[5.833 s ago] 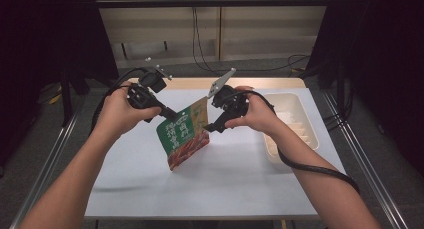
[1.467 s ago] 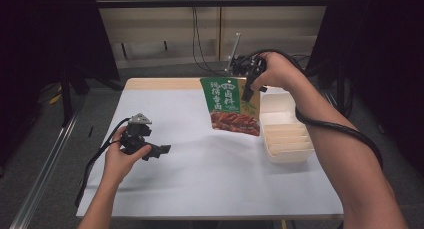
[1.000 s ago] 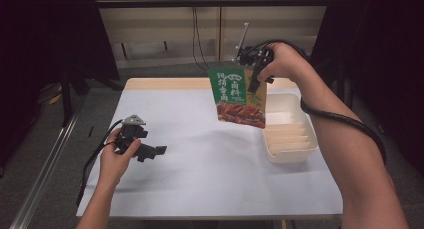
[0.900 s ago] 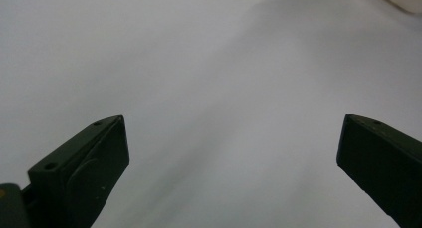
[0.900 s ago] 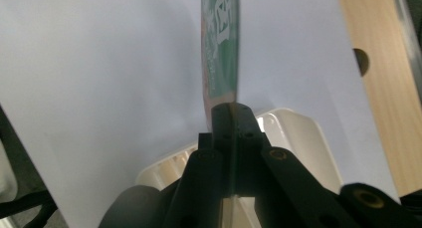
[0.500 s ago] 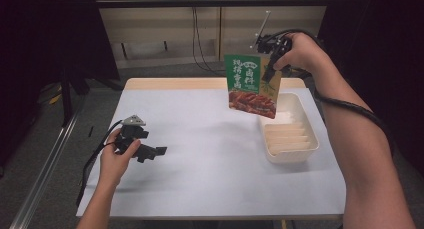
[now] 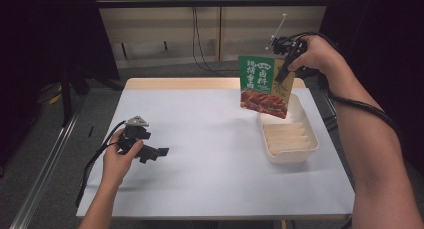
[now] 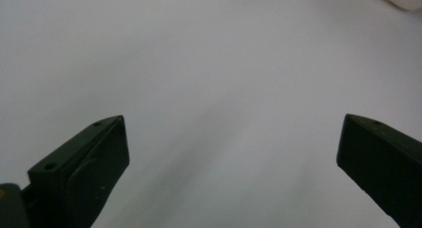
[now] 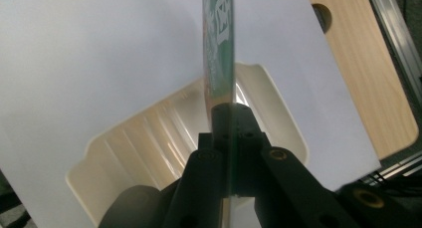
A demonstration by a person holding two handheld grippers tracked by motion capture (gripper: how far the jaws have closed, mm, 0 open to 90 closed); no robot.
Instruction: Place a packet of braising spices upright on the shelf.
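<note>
A flat green and red food pouch (image 7: 262, 86) hangs in the air above the far end of the cream tray (image 7: 306, 149). My right gripper (image 7: 283, 71) is shut on its upper right edge. In the right gripper view the pouch (image 9: 219, 54) stands edge-on between the closed jaws, with the ribbed tray (image 9: 149, 138) below it. My left gripper (image 7: 156, 152) lies low over the white table at the left, jaws open and pointing right. Its two black fingertips (image 8: 107, 138) stand wide apart over bare white surface (image 8: 214, 88), nothing between them.
The white sheet (image 7: 210, 139) covers the table; a strip of bare wood (image 7: 185, 83) runs along the far edge. A metal rail (image 7: 45, 169) lies along the left side. Black cables trail from both grippers.
My right gripper has carried the pouch to the right, from beside the tray's far left corner to above the tray's far end. The left gripper has stayed put.
</note>
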